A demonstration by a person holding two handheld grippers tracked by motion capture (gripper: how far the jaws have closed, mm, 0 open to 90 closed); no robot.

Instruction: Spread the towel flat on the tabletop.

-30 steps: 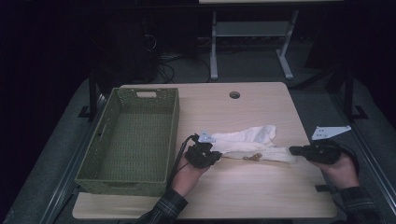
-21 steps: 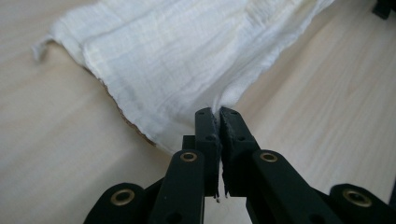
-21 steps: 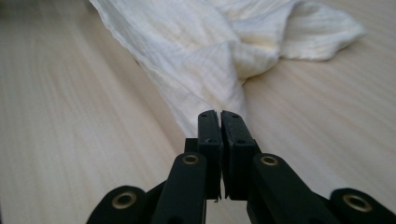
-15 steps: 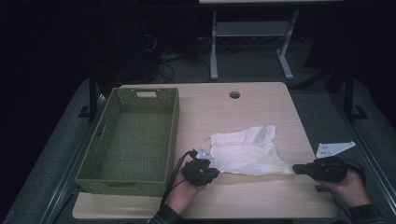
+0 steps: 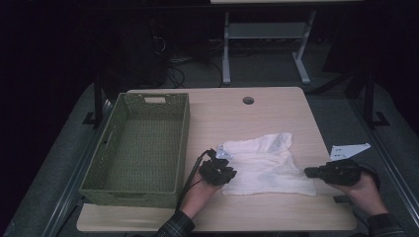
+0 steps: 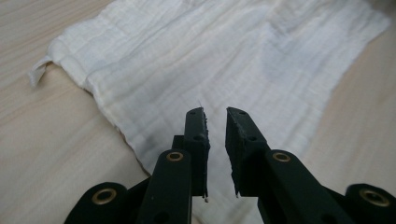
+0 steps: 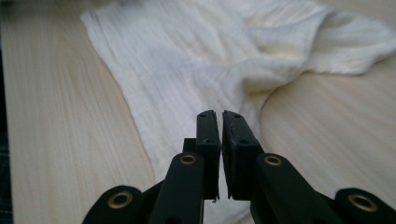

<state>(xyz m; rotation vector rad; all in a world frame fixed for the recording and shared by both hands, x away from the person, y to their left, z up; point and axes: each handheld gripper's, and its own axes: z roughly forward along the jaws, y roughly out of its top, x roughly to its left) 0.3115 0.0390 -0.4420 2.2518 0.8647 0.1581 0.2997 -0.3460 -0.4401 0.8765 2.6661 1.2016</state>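
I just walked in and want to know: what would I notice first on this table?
Probably the white cloth, spread flat on the near half of the wooden table. A left hand-held gripper sits at its near left corner and a right hand-held gripper at its near right corner. Next comes the big green woven basket, standing to the cloth's left.

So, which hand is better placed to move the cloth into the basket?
Left, probably: the left gripper sits at the cloth corner beside the basket; its jaws have just been opening, nothing between them. The right gripper is farther off.
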